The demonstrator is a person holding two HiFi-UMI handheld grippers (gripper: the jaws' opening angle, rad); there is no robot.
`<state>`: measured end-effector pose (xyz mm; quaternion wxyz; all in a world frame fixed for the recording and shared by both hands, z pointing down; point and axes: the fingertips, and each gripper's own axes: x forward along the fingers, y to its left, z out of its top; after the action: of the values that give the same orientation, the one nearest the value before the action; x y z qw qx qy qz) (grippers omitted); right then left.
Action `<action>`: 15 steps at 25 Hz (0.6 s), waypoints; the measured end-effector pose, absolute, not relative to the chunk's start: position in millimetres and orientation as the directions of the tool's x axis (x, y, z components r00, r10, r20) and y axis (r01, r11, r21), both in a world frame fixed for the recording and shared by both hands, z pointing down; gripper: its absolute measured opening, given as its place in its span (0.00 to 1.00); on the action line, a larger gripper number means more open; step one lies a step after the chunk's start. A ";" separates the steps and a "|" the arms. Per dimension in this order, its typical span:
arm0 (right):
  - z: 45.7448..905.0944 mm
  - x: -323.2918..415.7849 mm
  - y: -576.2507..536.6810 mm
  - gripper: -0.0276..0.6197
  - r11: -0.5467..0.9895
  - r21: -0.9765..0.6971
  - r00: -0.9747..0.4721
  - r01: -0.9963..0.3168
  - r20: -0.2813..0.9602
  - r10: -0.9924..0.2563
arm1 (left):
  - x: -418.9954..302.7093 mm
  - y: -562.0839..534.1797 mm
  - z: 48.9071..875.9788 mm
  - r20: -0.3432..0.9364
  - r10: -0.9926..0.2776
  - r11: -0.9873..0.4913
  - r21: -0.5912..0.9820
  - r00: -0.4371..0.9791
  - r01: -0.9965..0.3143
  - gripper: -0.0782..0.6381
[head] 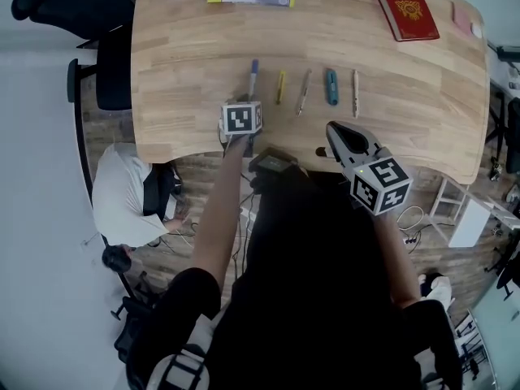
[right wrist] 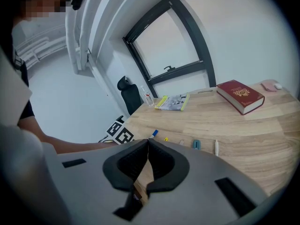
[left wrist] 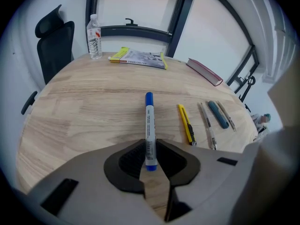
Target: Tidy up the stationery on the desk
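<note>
We note the left gripper [left wrist: 150, 146] pinching the blue marker [left wrist: 149, 121], which lies leftmost in a row with the yellow cutter [head: 281, 87] and pens [head: 331, 87] near the desk's [head: 187, 96] front edge. The right gripper [right wrist: 146, 146] is pressed together and empty. We judge the lining-up nearly done, with only the release left.

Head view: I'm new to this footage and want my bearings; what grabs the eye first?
First, the left gripper, its jaws shut on the near end of a blue marker lying on the wooden desk. Right of the marker, four slimmer pens lie in a neat row, and a red book sits at the desk's far right.
</note>
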<state>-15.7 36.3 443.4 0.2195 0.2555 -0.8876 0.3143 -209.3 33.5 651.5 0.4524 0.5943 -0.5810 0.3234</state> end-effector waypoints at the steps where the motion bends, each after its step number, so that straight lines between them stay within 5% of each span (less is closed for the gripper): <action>1: 443.2 -16.1 36.3 0.08 0.673 -0.445 -0.773 -0.591 0.550 -0.315 | -208.4 33.6 651.4 0.910 -0.398 0.076 0.159 0.116 -0.984 0.24; 15: 436.3 -11.8 35.0 0.08 0.678 -0.452 -0.787 -0.581 0.526 -0.324 | -203.7 41.6 650.0 0.923 -0.371 0.034 0.126 0.104 -0.991 0.36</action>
<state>-11.8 35.0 436.3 0.2061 0.2533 -0.8923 0.3116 -203.7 41.6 650.0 0.4400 0.5987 -0.5688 0.3527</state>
